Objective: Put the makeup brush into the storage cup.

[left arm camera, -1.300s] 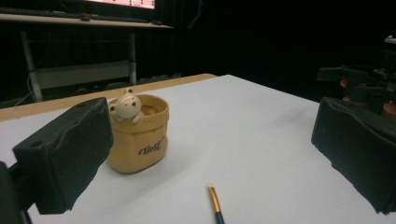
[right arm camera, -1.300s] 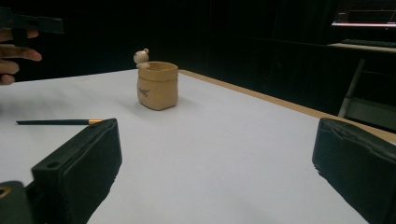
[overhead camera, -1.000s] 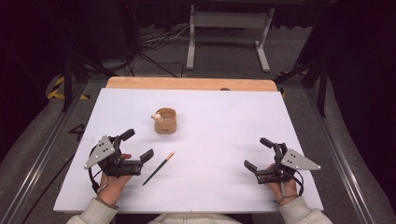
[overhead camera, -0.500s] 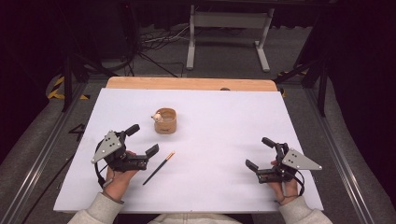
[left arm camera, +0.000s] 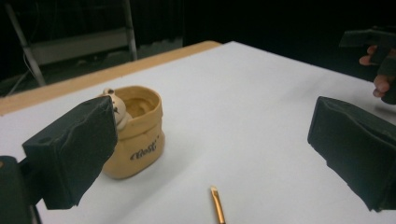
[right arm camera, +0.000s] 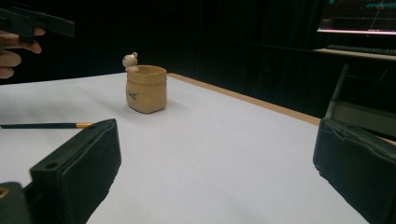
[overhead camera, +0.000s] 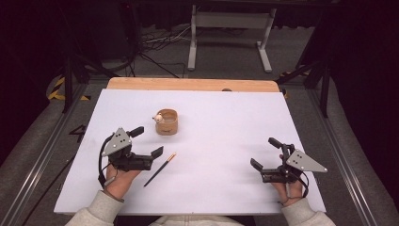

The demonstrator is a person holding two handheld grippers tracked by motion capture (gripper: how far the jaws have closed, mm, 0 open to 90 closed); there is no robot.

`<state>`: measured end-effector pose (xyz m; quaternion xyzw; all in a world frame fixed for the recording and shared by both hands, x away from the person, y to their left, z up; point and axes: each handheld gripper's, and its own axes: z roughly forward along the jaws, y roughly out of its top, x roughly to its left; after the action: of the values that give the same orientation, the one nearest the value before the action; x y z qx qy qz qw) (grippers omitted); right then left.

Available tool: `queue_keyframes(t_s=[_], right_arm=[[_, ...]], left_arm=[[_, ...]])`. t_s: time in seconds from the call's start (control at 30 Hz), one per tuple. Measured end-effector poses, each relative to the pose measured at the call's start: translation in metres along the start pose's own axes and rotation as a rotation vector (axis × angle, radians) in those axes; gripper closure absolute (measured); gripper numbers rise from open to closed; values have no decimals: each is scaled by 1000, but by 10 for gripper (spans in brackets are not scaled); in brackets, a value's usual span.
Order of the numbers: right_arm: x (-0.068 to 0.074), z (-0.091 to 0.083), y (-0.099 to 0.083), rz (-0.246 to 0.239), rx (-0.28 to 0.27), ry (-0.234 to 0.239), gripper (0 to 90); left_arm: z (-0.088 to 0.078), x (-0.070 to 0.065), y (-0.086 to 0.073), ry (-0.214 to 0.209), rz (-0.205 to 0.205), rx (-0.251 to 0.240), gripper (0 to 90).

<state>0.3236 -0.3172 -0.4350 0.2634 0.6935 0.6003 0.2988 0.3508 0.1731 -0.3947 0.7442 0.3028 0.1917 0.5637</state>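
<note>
While the left gripper [overhead camera: 147, 141] hovered with jaws spread just beside the paintbrush [overhead camera: 160, 168], the tan cup [overhead camera: 166, 122] stood beyond on the white tabletop [overhead camera: 221, 127]. The right gripper [overhead camera: 266, 153] sat well apart, jaws spread, empty.

Grey sleeves [overhead camera: 96, 212], black padded jaws

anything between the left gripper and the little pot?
Nothing. In the high view only bare white table separates the left gripper from the pot; the brush lies nearer the person, beside the gripper.
</note>
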Motion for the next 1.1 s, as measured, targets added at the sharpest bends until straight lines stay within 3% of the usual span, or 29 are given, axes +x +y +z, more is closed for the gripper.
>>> queue_keyframes(t_s=[0.17, 0.5, 0.73, 0.83, 0.9, 1.1], right_arm=[[-1, 1, -1, 17, 14, 9, 20], [-1, 2, -2, 17, 26, 6, 12], [-2, 2, -2, 32, 26, 10, 5], [-2, 2, -2, 52, 27, 29, 17], [-2, 2, -2, 50, 31, 33, 25], [-1, 4, -2, 57, 43, 43, 26]], left_arm=[[2, 0, 7, -10, 0, 51, 26], [7, -2, 24, -3, 43, 178, 26], [10, -1, 31, -10, 28, 255, 27], [13, -1, 33, -31, 28, 293, 28], [16, -1, 35, -66, 27, 332, 28], [24, -2, 39, -90, 29, 429, 24]])
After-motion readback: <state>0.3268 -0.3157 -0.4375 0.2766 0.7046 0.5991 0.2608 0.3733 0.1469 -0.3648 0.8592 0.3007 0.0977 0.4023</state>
